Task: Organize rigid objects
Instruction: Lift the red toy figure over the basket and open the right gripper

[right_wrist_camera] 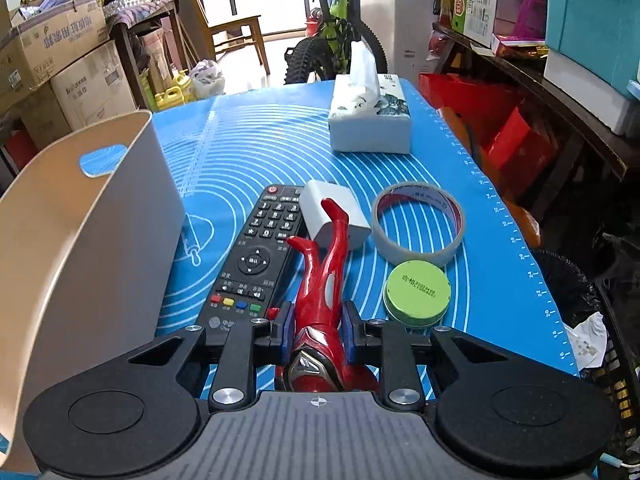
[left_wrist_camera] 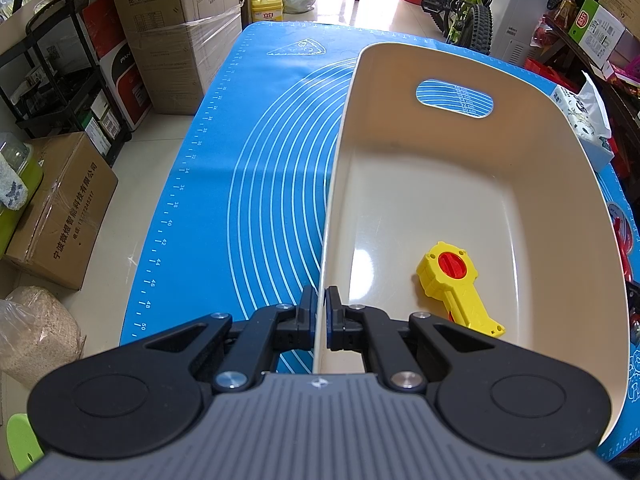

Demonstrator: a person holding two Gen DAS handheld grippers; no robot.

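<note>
A beige plastic bin point(left_wrist_camera: 460, 184) stands on the blue mat point(left_wrist_camera: 256, 152). A yellow toy with a red disc point(left_wrist_camera: 454, 280) lies inside it. My left gripper point(left_wrist_camera: 320, 304) is shut on the bin's near left rim. In the right wrist view the bin point(right_wrist_camera: 80, 232) is at the left. My right gripper point(right_wrist_camera: 316, 328) is around the torso of a red toy figure point(right_wrist_camera: 324, 276) lying on the mat point(right_wrist_camera: 256, 148), fingers touching its sides. Beside the figure lie a black remote point(right_wrist_camera: 260, 248), a white charger block point(right_wrist_camera: 332, 212), a tape roll point(right_wrist_camera: 418, 220) and a green round tin point(right_wrist_camera: 416, 288).
A tissue box point(right_wrist_camera: 370, 116) stands at the mat's far end. Cardboard boxes point(left_wrist_camera: 160, 32), a black rack point(left_wrist_camera: 60, 80) and a bicycle point(left_wrist_camera: 464, 4) surround the table. Red boxes and shelves point(right_wrist_camera: 520, 128) are at the right edge.
</note>
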